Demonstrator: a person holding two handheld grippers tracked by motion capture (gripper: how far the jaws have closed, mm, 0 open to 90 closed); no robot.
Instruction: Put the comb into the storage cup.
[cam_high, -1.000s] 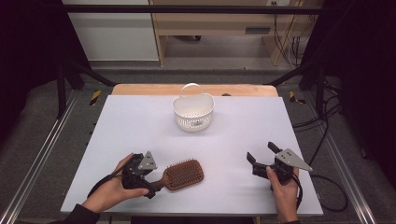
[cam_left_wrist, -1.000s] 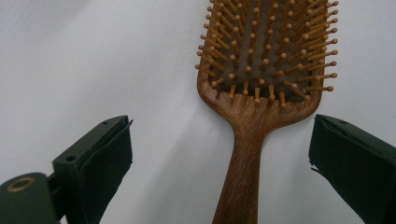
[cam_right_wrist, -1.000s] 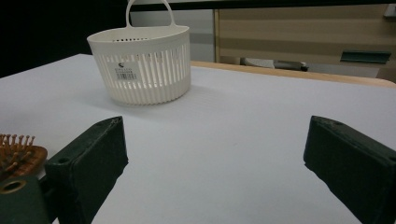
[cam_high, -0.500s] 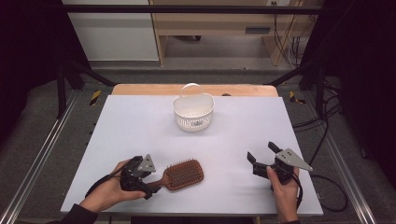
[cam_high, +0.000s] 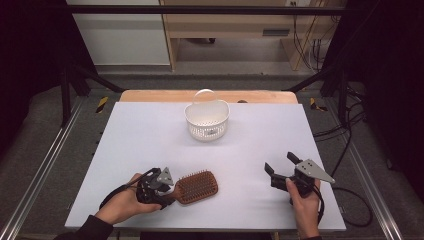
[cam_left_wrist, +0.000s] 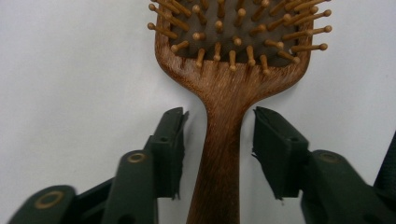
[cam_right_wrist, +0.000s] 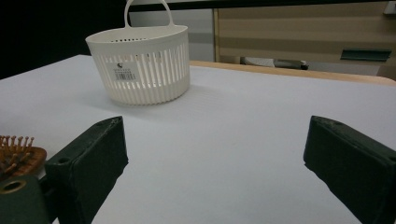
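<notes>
A wooden paddle hairbrush (cam_high: 197, 186) lies bristles up near the front left of the white table (cam_high: 150, 135). My left gripper (cam_high: 171, 193) is at the brush's handle. In the left gripper view the handle (cam_left_wrist: 223, 154) runs between the two jaws of that gripper (cam_left_wrist: 218, 116). The jaws have just been closing on it, and a narrow gap still shows on each side, so the pads are not pressing. My right gripper (cam_high: 279, 161) rests at the front right, open wide with nothing between its jaws (cam_right_wrist: 217, 135).
A white slotted basket (cam_high: 206, 120) with a loop handle stands at the back middle of the table, also ahead of the right gripper (cam_right_wrist: 140, 65). A wooden strip (cam_high: 150, 95) edges the table's far side. Cables trail off the right edge.
The left gripper's jaws have drawn in around the brush handle. The brush, the basket and the right hand have stayed where they were.
</notes>
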